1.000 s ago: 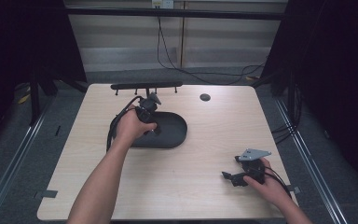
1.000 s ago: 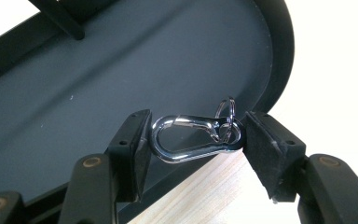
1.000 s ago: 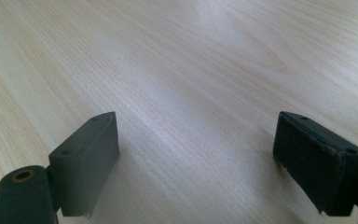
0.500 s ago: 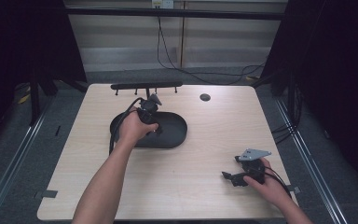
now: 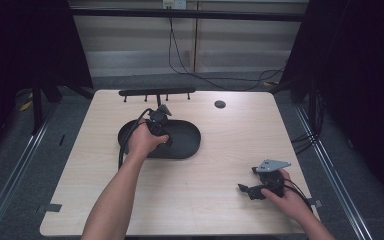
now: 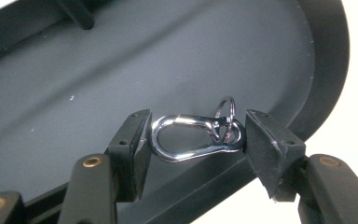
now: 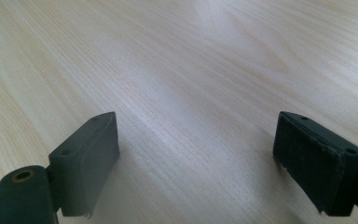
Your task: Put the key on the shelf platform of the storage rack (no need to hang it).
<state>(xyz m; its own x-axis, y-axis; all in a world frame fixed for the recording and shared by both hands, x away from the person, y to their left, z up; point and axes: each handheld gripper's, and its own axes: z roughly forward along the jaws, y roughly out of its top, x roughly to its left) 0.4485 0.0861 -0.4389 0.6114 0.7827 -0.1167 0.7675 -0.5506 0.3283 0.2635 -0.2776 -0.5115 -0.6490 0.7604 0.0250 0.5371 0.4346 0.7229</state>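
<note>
One carabiner [image 6: 193,138] (claw-clamped) just inside tray rim [image 6: 324,70].

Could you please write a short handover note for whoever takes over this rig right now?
Left gripper: shut on the carabiner, gripped end to end, with its key ring at one end, over the black tray.
Right gripper: open, nothing between the jaws, resting low near the right front of the table.
Done: carabiner is gripped.
Left: probably lift it clear of the tray and take it where it belongs; a rack with pegs stands at the far edge.
</note>
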